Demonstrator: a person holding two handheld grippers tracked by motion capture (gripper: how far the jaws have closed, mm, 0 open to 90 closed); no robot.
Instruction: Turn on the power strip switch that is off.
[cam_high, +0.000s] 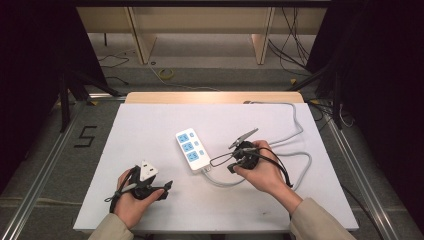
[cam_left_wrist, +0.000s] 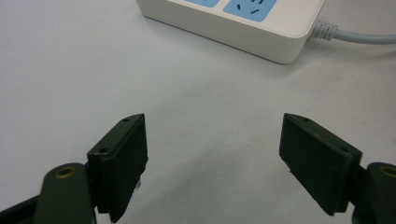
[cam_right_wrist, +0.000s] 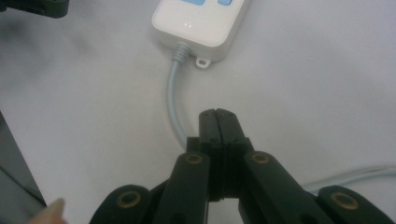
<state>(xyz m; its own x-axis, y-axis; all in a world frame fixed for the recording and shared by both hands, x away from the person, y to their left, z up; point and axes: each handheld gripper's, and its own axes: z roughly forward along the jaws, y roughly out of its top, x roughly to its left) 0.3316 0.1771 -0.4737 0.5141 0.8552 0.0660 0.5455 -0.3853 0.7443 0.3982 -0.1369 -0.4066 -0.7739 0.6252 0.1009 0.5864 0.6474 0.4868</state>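
A white power strip (cam_high: 192, 149) with blue sockets lies at the middle of the white table (cam_high: 150, 125). Its grey cable (cam_high: 300, 165) loops off to the right. My left gripper (cam_high: 157, 180) rests low at the front left and faces the strip. In the left gripper view its jaws (cam_left_wrist: 213, 130) stand wide open with bare table between them, and the power strip (cam_left_wrist: 233, 23) lies ahead. My right gripper (cam_high: 232, 162) hovers just right of the strip's cable end. In the right gripper view the gripper (cam_right_wrist: 217, 114) is shut, above the cable (cam_right_wrist: 173, 93) that leaves the strip (cam_right_wrist: 201, 23).
The cable runs to the table's far right corner (cam_high: 270, 103) and down. Wooden furniture (cam_high: 200, 30) and loose wires lie on the floor beyond the table. Dark curtains stand on both sides.
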